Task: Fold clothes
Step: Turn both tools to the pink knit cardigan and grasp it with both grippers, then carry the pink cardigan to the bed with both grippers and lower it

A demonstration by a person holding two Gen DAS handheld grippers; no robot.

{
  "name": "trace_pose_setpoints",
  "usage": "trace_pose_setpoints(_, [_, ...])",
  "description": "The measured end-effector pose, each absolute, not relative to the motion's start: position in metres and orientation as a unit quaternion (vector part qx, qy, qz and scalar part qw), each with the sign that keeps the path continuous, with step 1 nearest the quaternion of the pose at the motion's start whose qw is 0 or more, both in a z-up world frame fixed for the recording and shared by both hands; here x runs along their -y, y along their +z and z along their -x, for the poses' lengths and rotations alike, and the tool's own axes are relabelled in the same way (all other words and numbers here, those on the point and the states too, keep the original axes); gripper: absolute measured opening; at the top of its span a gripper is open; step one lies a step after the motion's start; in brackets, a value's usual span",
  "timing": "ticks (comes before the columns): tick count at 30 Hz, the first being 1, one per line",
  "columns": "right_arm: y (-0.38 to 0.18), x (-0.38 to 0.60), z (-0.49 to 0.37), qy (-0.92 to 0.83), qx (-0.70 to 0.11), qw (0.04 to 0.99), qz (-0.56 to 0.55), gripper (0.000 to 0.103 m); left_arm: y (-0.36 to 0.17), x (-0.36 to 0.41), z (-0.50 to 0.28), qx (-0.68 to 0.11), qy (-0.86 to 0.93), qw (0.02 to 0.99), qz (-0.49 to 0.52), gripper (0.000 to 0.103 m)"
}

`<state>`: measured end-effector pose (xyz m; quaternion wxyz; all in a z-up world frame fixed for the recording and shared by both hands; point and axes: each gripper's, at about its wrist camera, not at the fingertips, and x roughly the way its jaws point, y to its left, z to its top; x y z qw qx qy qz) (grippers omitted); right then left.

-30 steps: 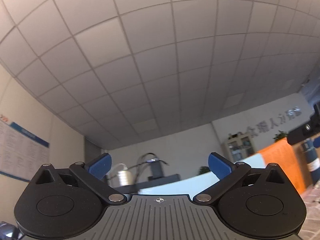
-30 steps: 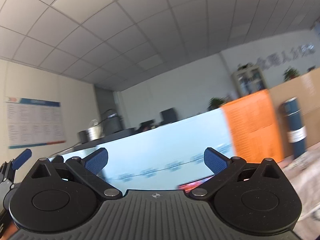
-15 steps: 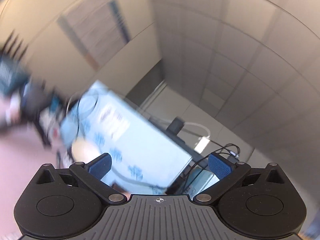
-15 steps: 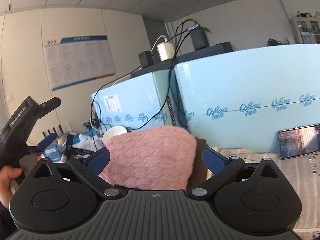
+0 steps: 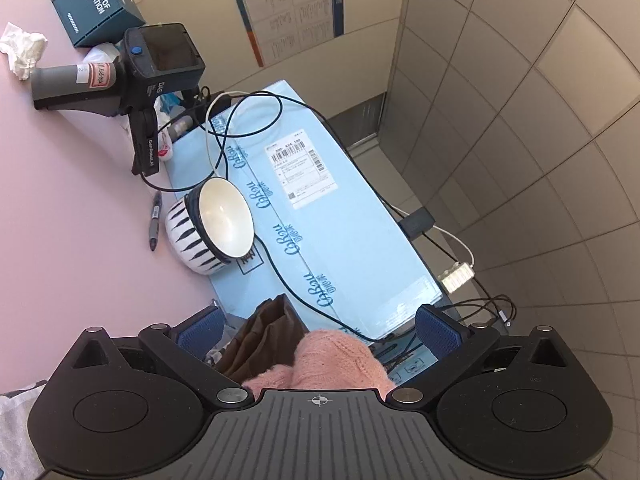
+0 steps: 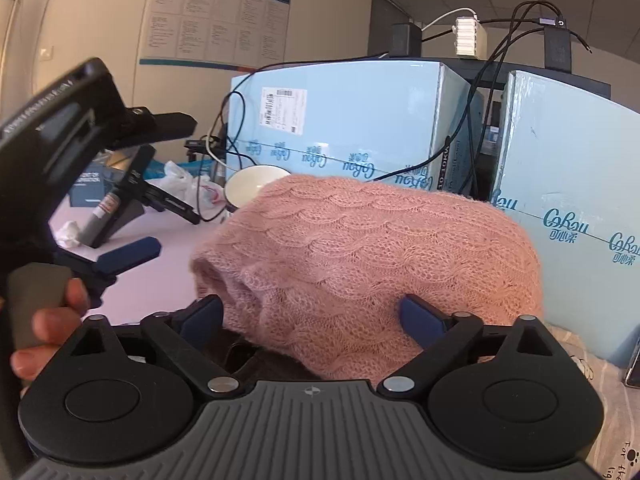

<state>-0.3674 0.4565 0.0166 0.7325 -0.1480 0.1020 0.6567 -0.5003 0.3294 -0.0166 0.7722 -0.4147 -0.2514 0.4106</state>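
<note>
A pink cable-knit sweater (image 6: 380,248) lies heaped on a dark brown garment (image 6: 256,356) at the table's edge. My right gripper (image 6: 312,316) is pushed against the heap's near side. Its jaws are closing, with the sweater's lower edge between them and the pads still wide apart. In the left wrist view, which is rolled sideways, the pink sweater (image 5: 332,364) and the brown garment (image 5: 264,340) sit just beyond my left gripper (image 5: 320,332). That gripper is open and grips nothing. A hand (image 6: 48,320) holds it at the left of the right wrist view, where one of its blue fingers (image 6: 132,254) shows.
On the pink table (image 5: 60,200) are a striped bowl (image 5: 216,226), a marker (image 5: 154,220), a spare hand-held gripper (image 5: 140,76), a teal box (image 5: 96,4) and crumpled tissue. Light-blue cartons (image 5: 340,220) draped with cables stand behind the clothes. A phone (image 6: 634,368) leans at the right.
Both views swung down from the ceiling to the table. The left view rolled sideways. The pink sweater now fills the right view, and the right jaws have narrowed a little.
</note>
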Motion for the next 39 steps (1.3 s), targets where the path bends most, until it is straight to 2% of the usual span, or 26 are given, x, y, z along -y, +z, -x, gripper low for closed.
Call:
trace_pose_setpoints(2, [0.011, -0.463, 0.363, 0.639, -0.097, 0.749, 0.146, 0.055, -0.019, -0.334, 0.496, 0.243, 0.410, 0.773, 0.418, 0.102])
trace_pose_setpoints(3, [0.012, -0.464, 0.358, 0.634, -0.100, 0.755, 0.138, 0.047, -0.019, -0.335, 0.495, 0.240, 0.407, 0.775, 0.419, 0.102])
trace_pose_setpoints(5, [0.019, -0.459, 0.343, 0.640, -0.124, 0.751, 0.102, 0.023, -0.018, -0.335, 0.492, 0.235, 0.405, 0.780, 0.415, 0.102])
trace_pose_setpoints(6, [0.023, -0.455, 0.334, 0.644, -0.140, 0.748, 0.079, 0.021, -0.017, -0.335, 0.491, 0.230, 0.407, 0.782, 0.412, 0.102])
trace_pose_setpoints(10, [0.036, -0.438, 0.302, 0.643, -0.178, 0.745, -0.007, 0.019, -0.016, -0.336, 0.478, 0.194, 0.417, 0.792, 0.403, 0.101])
trace_pose_setpoints(12, [0.040, -0.429, 0.290, 0.637, -0.187, 0.747, -0.039, 0.019, -0.015, -0.335, 0.468, 0.166, 0.422, 0.802, 0.390, 0.094])
trace_pose_setpoints(14, [0.044, -0.420, 0.280, 0.632, -0.188, 0.750, -0.062, 0.019, -0.013, -0.334, 0.455, 0.131, 0.427, 0.815, 0.369, 0.075])
trace_pose_setpoints(15, [0.046, -0.415, 0.275, 0.630, -0.188, 0.750, -0.072, 0.019, -0.012, -0.334, 0.446, 0.108, 0.430, 0.823, 0.356, 0.069])
trace_pose_setpoints(17, [0.049, -0.406, 0.266, 0.626, -0.189, 0.751, -0.094, 0.019, -0.012, -0.333, 0.429, 0.060, 0.441, 0.834, 0.325, 0.035])
trace_pose_setpoints(19, [0.053, -0.399, 0.258, 0.622, -0.187, 0.753, -0.107, 0.019, -0.010, -0.328, 0.421, 0.045, 0.454, 0.842, 0.288, 0.019])
trace_pose_setpoints(20, [0.055, -0.395, 0.254, 0.620, -0.185, 0.754, -0.114, 0.018, -0.009, -0.325, 0.419, 0.043, 0.458, 0.846, 0.269, 0.017])
trace_pose_setpoints(25, [0.069, -0.366, 0.233, 0.615, -0.168, 0.755, -0.154, 0.017, 0.003, -0.291, 0.414, 0.073, 0.484, 0.860, 0.146, 0.015])
trace_pose_setpoints(31, [0.087, -0.318, 0.203, 0.594, -0.148, 0.764, -0.202, 0.015, 0.031, -0.250, 0.407, 0.126, 0.464, 0.874, 0.071, 0.013])
trace_pose_setpoints(35, [0.090, -0.270, 0.179, 0.569, -0.133, 0.781, -0.220, 0.015, 0.041, -0.226, 0.384, 0.125, 0.398, 0.905, 0.077, 0.013])
trace_pose_setpoints(39, [0.076, -0.212, 0.159, 0.523, -0.124, 0.818, -0.205, 0.015, 0.036, -0.203, 0.341, 0.073, 0.304, 0.946, 0.089, 0.013])
